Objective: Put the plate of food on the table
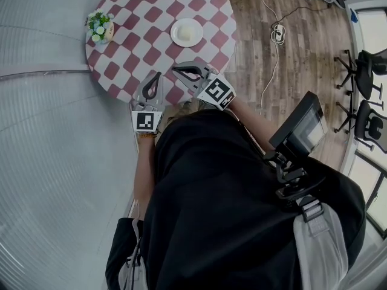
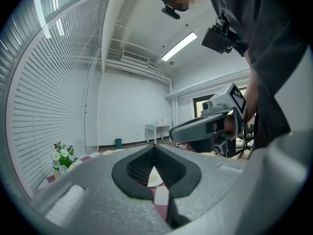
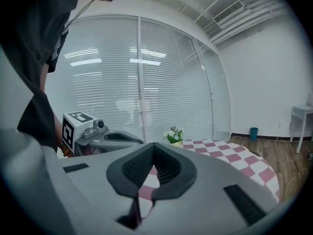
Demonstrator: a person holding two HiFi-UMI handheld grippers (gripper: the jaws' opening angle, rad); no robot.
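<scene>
Two grippers: left gripper (image 1: 157,76) and right gripper (image 1: 176,69) are both clenched on nothing and hang over the near edge of the desk (image 1: 139,17).
Plate of food (image 1: 186,32): sits flat on the checked cloth, a little right of centre, apart from both grippers.
Flowers (image 1: 99,25): at the far left rim, well apart from the plate.
Step in hand: the placing looks done to me; only backing off is left.
Doing it well: lift the grippers up and back toward the body, without catching the cloth.
Risk: the right gripper is nearer the plate, and a forward sweep could nudge it.
</scene>
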